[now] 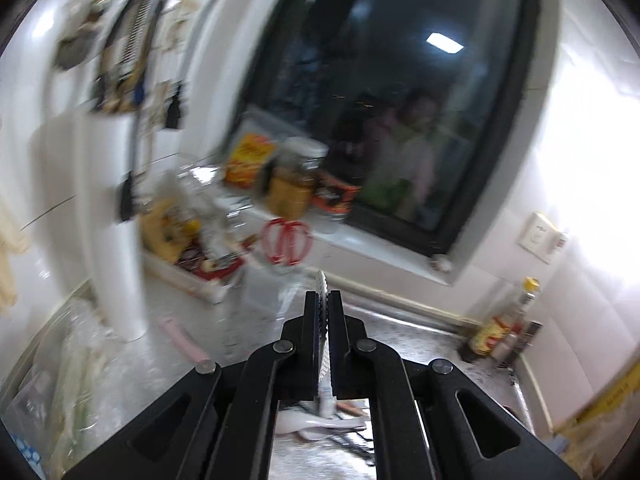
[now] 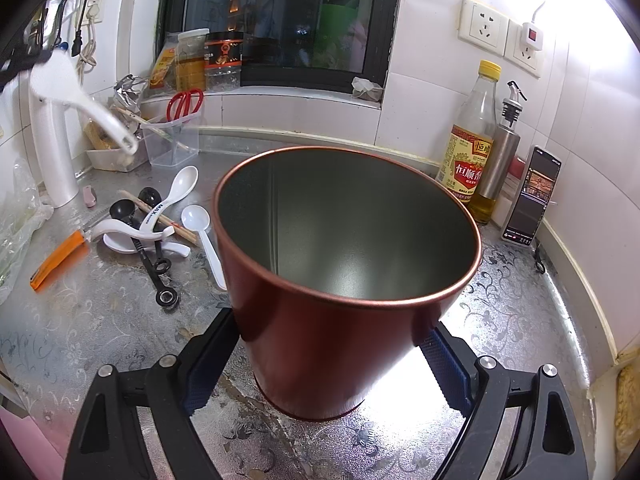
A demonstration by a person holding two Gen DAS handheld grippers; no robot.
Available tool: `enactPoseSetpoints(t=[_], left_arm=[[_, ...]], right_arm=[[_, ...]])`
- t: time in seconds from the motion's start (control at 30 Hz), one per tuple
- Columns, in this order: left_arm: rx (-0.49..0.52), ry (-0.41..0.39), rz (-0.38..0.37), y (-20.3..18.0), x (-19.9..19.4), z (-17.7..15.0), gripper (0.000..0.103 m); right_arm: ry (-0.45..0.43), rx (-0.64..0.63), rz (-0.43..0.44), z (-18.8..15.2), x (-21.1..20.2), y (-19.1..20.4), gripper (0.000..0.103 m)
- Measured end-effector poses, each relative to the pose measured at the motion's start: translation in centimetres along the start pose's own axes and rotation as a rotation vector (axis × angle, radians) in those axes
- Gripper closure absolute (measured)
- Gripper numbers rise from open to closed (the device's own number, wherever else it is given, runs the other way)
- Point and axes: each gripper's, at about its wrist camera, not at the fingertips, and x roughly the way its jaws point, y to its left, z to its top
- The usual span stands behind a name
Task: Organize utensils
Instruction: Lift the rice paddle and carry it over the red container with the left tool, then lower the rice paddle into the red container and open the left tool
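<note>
My left gripper (image 1: 323, 296) is shut on a white rice paddle (image 1: 322, 312), seen edge-on between the black fingers; this view is blurred. In the right wrist view the same paddle (image 2: 60, 76) hangs high at the upper left, its handle sloping down to the right. My right gripper (image 2: 328, 340) is shut on a red metal can (image 2: 320, 352) that stands upright on the counter, with a blue pad against each side and an empty inside. Left of the can lie white spoons (image 2: 182, 186), black measuring spoons (image 2: 150, 256), chopsticks (image 2: 160, 216) and an orange-handled tool (image 2: 56, 260).
A clear tub (image 2: 172, 144) with red scissors (image 2: 184, 102) stands at the back left beside a white pipe (image 2: 52, 140). A vinegar bottle (image 2: 472, 148), a steel oil pourer (image 2: 500, 160) and a phone (image 2: 532, 196) stand at the right wall. A plastic bag (image 2: 20, 216) lies at the far left.
</note>
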Motion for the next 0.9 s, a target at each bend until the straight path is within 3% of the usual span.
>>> enactPoseSetpoints(t=[0.33,0.6,0.73,0.9], left_arm=[[0.147,-0.005,-0.275,-8.4,-0.9,1.4,0.1],[0.266,0.038,-0.46,-14.3,-1.2,0.4,0.1],[0.311,0.071,-0.499,-16.2,-0.9,-0.6,0.1],[0.378,0.123,-0.483,-17.9,0.1,-2.3,0.1]], right_arm=[[-0.001,-0.012,0.014,0.3,0.1,0.5,0.012],[-0.004,-0.019,0.023,0.3,0.2,0.4,0.012],[-0.005,-0.02,0.024,0.2,0.2,0.4,0.012],[-0.004,-0.019,0.023,0.3,0.2,0.5,0.012]])
